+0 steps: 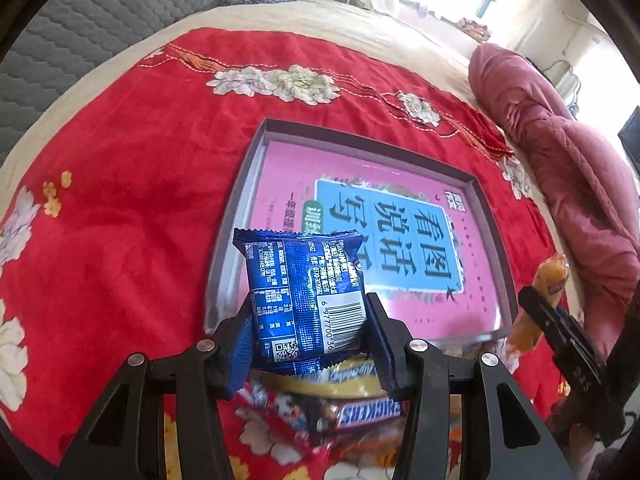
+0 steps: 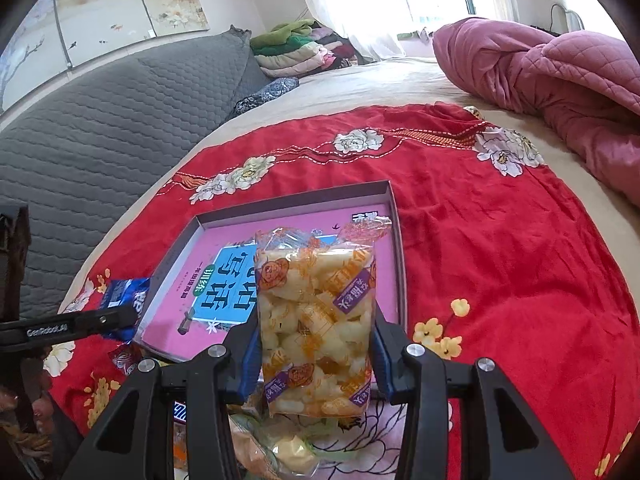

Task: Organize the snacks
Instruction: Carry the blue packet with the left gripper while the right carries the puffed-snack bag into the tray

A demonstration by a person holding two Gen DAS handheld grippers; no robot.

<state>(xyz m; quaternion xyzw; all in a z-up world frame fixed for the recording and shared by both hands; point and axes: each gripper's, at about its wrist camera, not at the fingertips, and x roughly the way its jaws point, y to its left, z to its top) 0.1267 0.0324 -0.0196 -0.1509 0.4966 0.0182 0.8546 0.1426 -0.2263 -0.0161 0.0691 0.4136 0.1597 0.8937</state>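
The left tool (image 1: 308,316) grips a blue snack packet (image 1: 304,296) between its pads. The right tool (image 2: 316,344) grips a clear bag of pale puffs (image 2: 316,320). Just ahead of both lies a shallow box (image 1: 240,216) on the red bedspread (image 1: 132,160); more snacks (image 1: 352,416) lie beneath the left tool.

Snickers bar (image 1: 370,416) half hidden behind blue packet (image 1: 306,300) — loose snacks below blurred, perhaps candy.
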